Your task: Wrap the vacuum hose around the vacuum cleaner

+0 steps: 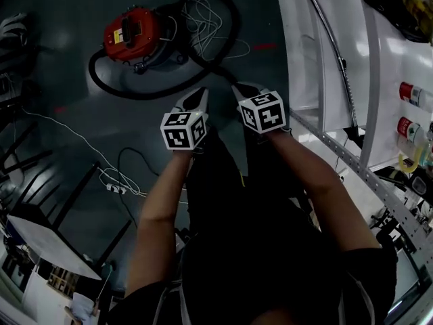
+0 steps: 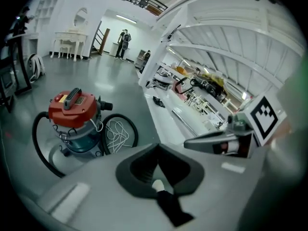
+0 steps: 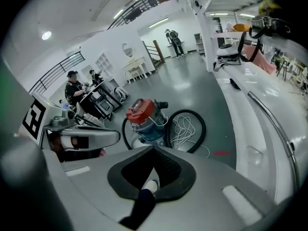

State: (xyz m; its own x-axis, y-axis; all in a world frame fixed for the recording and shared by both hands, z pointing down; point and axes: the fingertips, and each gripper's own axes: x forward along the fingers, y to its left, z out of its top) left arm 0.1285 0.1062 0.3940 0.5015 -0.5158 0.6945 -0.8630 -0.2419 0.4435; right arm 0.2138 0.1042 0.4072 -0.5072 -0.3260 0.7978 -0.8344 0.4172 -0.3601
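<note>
Standing over the grey floor (image 1: 61,46), you have the red-topped vacuum cleaner (image 1: 132,32) upright ahead of you, well apart from both grippers. Its black vacuum hose (image 1: 115,91) lies slack on the floor. One sweep curves round the near left side of the machine. Another forms a ring on its right and encloses a loose tangle of white power cord (image 1: 203,19). None of the hose sits up against the body, so I judge the wrapping has not begun and all of it is left to do. Your left gripper (image 1: 198,97) and right gripper (image 1: 242,90) hang side by side above the floor, pointing down toward the hose. Each has its jaws pressed together with nothing between them. You would need to open one before taking the hose.
</note>
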